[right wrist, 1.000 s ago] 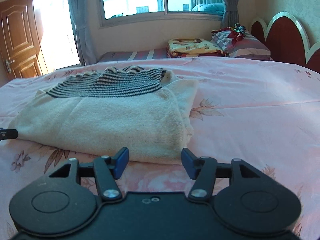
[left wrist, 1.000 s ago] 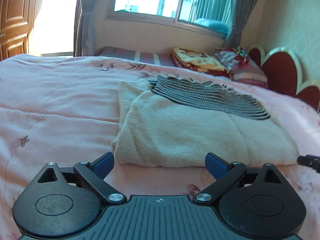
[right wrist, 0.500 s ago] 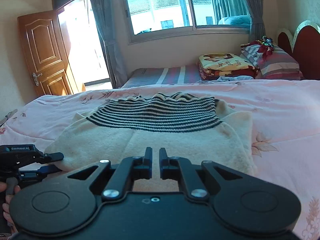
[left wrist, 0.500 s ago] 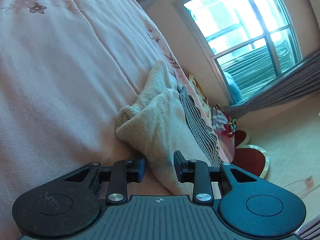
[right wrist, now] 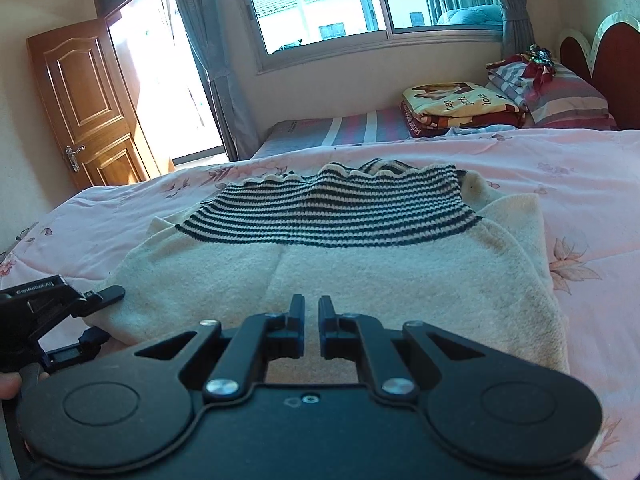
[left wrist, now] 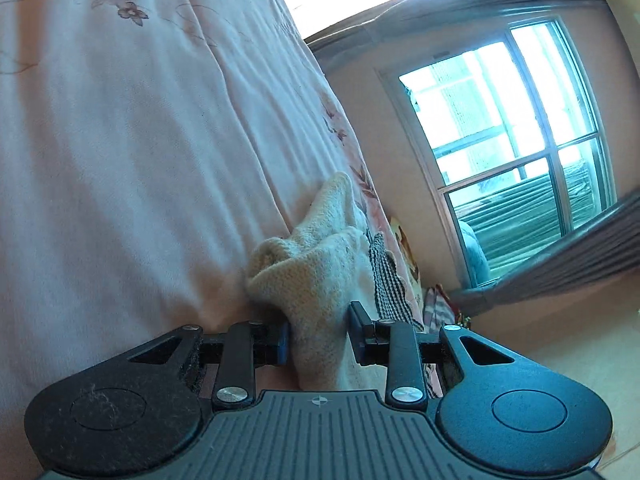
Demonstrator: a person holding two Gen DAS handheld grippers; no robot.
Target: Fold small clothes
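Note:
A cream knitted sweater (right wrist: 360, 272) with a black-and-white striped band (right wrist: 332, 216) lies folded on the pink bed cover (right wrist: 592, 184). In the left wrist view, rolled on its side, my left gripper (left wrist: 318, 334) is shut on the sweater's (left wrist: 316, 280) thick near-left edge, with cream fabric bunched between both pads. The right wrist view shows that same left gripper (right wrist: 108, 312) at the sweater's left edge, held by a person's hand (right wrist: 8, 380). My right gripper (right wrist: 311, 312) hovers over the middle of the sweater's near edge, its jaws nearly together with nothing visible between them.
Folded blankets (right wrist: 460, 108) and a striped pillow (right wrist: 560, 92) lie at the far right by the red headboard (right wrist: 608, 56). A wooden door (right wrist: 88, 104) stands open at the left and a window (right wrist: 360, 0) is behind the bed.
My left gripper rolled onto its side, sank to the bed and shut on the sweater's edge. My right gripper shut and slid from the sweater's right corner to its middle.

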